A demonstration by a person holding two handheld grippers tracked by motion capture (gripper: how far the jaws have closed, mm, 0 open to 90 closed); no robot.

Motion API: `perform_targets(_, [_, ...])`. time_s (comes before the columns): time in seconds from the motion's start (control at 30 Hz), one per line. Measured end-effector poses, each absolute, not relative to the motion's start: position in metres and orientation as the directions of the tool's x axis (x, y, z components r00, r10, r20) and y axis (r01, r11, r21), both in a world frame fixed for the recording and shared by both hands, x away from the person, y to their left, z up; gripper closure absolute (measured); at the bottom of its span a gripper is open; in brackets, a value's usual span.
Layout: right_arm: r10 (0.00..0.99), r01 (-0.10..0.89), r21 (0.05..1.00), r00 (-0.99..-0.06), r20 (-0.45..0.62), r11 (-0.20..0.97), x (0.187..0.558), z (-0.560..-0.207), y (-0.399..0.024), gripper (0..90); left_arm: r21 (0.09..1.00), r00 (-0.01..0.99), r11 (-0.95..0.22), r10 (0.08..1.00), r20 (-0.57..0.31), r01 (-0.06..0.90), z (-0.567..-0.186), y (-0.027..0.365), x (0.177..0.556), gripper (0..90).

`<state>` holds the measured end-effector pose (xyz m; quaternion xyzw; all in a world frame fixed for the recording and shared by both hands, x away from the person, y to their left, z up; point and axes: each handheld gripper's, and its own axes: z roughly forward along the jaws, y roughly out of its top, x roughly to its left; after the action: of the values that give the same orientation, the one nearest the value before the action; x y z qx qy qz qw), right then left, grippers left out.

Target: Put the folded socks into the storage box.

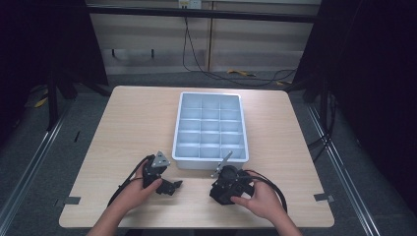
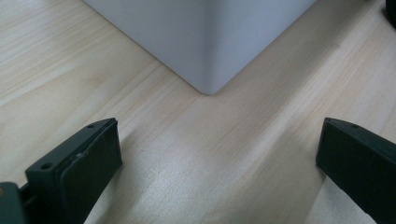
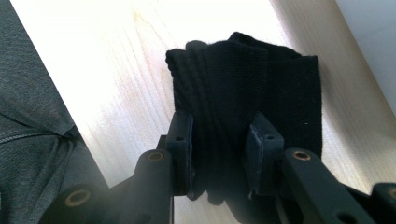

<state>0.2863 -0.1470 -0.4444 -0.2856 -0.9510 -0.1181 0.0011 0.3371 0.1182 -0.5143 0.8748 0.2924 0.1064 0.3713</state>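
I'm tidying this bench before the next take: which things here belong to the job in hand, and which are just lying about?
In the job:
- black sock, pinched in the right claw
- divided tray, just beyond both claws
- left claw, open over bare table

Lying about:
- cables on the floor behind the table
- yellow bits on the floor

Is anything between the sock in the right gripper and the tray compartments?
Nothing visible. The right gripper pinches the black sock on bare table just in front of the tray; the tray's near wall is the only rise, and its compartments look empty.
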Motion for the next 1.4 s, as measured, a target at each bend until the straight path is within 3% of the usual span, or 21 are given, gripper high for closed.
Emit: perform_targets(1.4, [0.582, 0.572, 0.295, -0.811, 0.062, 0.766, 0.306, -0.343, -0.184, 67.9, 0.717, 0.801, -0.543, 0.597, -0.035, 0.436, -0.515, 0.118, 0.337, 0.0])
